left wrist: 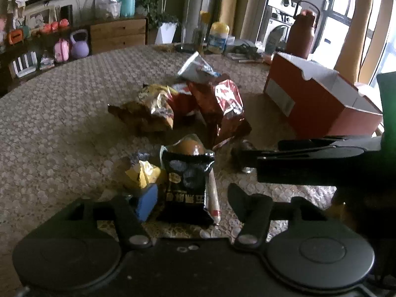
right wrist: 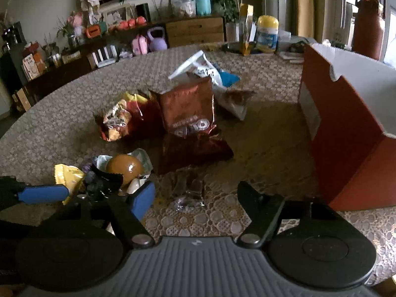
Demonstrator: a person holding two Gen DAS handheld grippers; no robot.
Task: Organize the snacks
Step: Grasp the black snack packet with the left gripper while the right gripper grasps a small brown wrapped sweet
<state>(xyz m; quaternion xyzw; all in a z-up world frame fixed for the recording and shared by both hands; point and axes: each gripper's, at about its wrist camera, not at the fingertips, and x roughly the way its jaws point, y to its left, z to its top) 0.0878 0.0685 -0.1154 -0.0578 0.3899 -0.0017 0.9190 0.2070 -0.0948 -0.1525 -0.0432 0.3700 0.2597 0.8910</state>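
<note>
While the open red cardboard box shows no snacks inside, crinkled foil packets litter the bench, both grippers part-open, holding nothing.

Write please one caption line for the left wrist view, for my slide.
Left gripper open around a black snack packet, snack bags and red box beyond.

Snacks lie on the desk. Nearest the left wrist camera: a flat packet, a sausage stick touching its right edge, a crumpled wrapper just left, an egg pack behind it. Farther back, a heap of chip bags, one more bag behind the heap. Open box stands right of the heap. Bottle and canister at the desk's far edge.
</note>
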